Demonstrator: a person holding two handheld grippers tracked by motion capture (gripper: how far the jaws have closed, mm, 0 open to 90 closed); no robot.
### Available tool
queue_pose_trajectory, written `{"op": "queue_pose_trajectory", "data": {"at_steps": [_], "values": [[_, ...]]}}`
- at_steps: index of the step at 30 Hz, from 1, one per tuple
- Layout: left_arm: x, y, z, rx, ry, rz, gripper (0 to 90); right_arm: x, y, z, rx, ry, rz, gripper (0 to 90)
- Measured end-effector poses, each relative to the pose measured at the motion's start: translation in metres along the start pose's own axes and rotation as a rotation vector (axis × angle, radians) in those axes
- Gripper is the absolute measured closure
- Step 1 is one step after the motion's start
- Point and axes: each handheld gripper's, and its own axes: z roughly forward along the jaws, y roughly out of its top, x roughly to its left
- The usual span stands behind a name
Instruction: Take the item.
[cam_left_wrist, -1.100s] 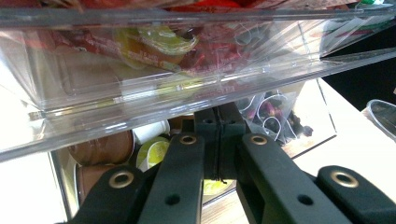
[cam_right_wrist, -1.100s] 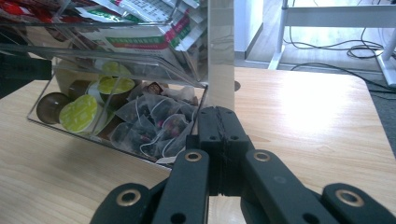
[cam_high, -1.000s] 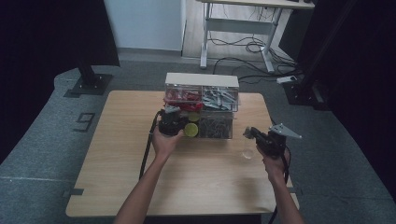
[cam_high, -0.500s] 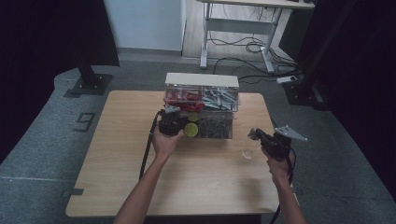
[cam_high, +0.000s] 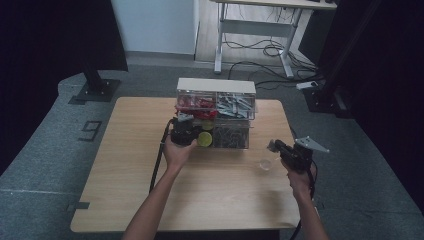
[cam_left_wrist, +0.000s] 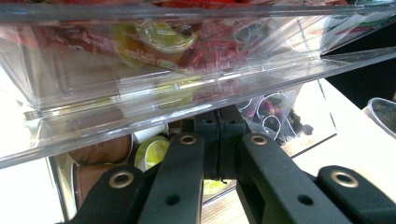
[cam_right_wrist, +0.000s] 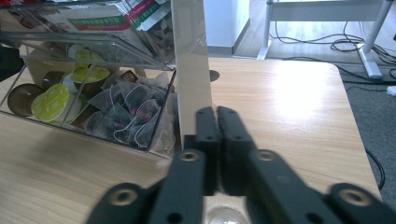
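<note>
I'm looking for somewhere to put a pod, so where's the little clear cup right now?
In the high view the clear cup stands on the table toward its right side, just left of the right gripper and in front of the clear drawer box.

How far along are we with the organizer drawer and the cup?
Done: the lower drawer of the clear organizer stands open, capsules and tea bags exposed. In hand: the left tool is at that drawer, jaws together, nothing visibly gripped. Left: the right tool waits shut and empty by the clear cup.

Right claw (cam_high: 274, 146) now farther right and nearer the table's front edge, beside the clear cup (cam_high: 265, 164).
</note>
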Motion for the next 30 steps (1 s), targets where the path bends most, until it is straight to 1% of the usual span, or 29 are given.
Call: {"op": "queue_pose_trajectory", "data": {"at_steps": [1, 3, 5, 10, 16, 20, 25, 30], "values": [[0.000, 0.000, 0.000, 0.000, 0.000, 0.000, 89.5, 0.000, 0.000, 0.000, 0.001, 0.001, -0.006, 77.9], [0.000, 0.000, 0.000, 0.001, -0.001, 0.000, 89.5, 0.001, -0.001, 0.000, -0.002, -0.006, -0.019, 75.0], [0.000, 0.000, 0.001, 0.002, -0.002, 0.000, 89.6, 0.001, -0.001, -0.001, -0.008, -0.011, -0.019, 71.7], [-0.001, -0.001, 0.001, 0.002, -0.004, -0.001, 89.6, 0.002, -0.004, -0.005, -0.018, -0.018, -0.016, 67.7], [0.000, -0.001, 0.001, 0.001, -0.004, -0.003, 89.9, 0.002, -0.012, -0.011, -0.039, 0.000, 0.002, 64.8], [-0.001, -0.002, 0.001, 0.002, -0.003, 0.000, 90.0, 0.005, -0.020, -0.017, -0.057, 0.016, 0.008, 63.3], [-0.002, -0.003, 0.000, 0.003, -0.003, 0.002, 90.0, 0.011, -0.030, -0.023, -0.061, 0.035, 0.005, 63.3], [-0.002, -0.005, 0.000, 0.005, -0.009, -0.001, 90.0, 0.013, -0.037, -0.027, -0.060, 0.051, 0.006, 63.3]]}}
